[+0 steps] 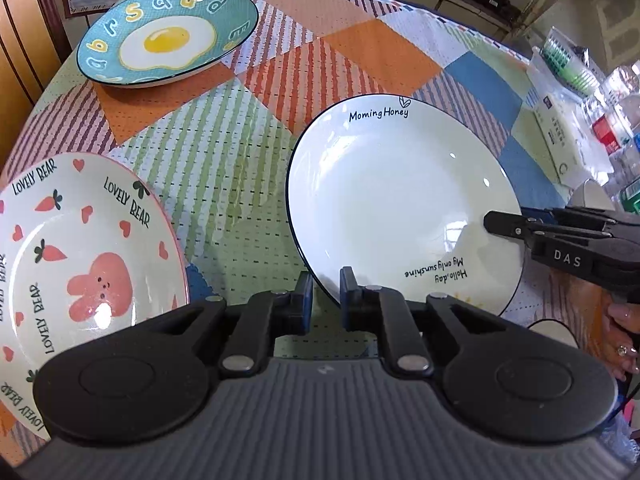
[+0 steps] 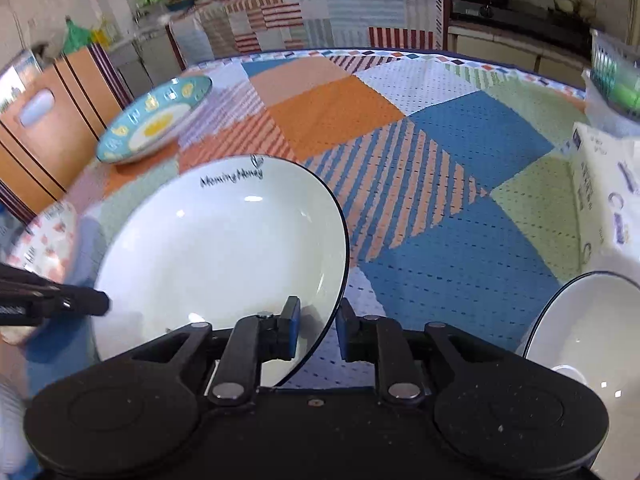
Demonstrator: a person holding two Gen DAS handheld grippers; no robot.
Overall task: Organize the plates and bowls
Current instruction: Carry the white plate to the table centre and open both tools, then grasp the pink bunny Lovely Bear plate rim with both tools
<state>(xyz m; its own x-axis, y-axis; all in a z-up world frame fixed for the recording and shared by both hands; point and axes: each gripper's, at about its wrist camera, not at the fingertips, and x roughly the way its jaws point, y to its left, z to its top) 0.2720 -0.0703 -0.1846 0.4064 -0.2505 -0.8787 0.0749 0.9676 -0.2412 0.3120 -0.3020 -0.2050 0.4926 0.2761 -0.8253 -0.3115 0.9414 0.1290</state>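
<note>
1. The step in hand looks like handling the round white ceramic plate with a thin dark rim (image 1: 400,200), which sits on the patchwork tablecloth (image 1: 360,40) of orange, blue and green patches, between the two tools; it appears tipped, though whether it has left the cloth I cannot tell.
2. The left gripper (image 1: 325,300) straddles the plate's near rim, its blue pads drawn close on it, so I judge it clamped; the right gripper (image 2: 318,330) has the opposite rim between its pads with a visible gap, so I judge it loosened rather than gripping.
3. Next, I judge, the plate must go onto another: the cream plate with pink rabbit, carrots and hearts (image 1: 80,264) lies just beside it, the teal plate with a fried-egg picture (image 1: 168,36) well apart; a white bowl (image 2: 592,340) waits to the right.
4. Writing: "Morning Honey" and "Hello, day My only sunshine" on the white plate; "LOVELY BEAR" repeated on the cream one; "DAS" on the right tool.
</note>
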